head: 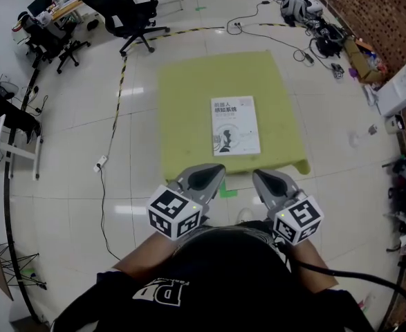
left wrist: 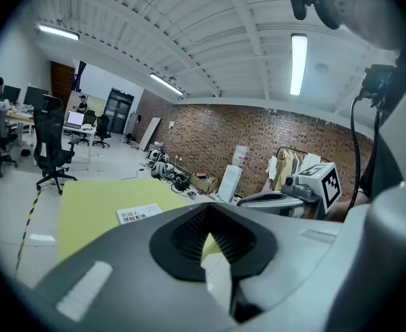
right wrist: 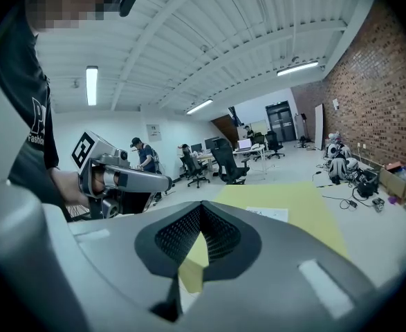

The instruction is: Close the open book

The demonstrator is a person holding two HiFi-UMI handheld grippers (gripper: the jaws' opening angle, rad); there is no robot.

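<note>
A white book [head: 235,125] lies flat with its printed cover up on the yellow-green low table [head: 189,95]; it looks closed. Both grippers hover short of the table's near edge, close to the person's body and apart from the book. My left gripper [head: 216,169] is shut with nothing in it, and so is my right gripper [head: 259,176]. In the left gripper view the book [left wrist: 140,214] shows beyond my shut left gripper [left wrist: 209,235], with the right gripper [left wrist: 285,196] beside it. In the right gripper view the book [right wrist: 268,214] lies past my right gripper [right wrist: 199,239].
Black office chairs [head: 130,12] and desks stand at the far left. Cables and bags [head: 313,19] lie on the floor at the far right by a brick wall, next to a white box [head: 400,88]. A power strip's cord [head: 106,151] runs left of the table.
</note>
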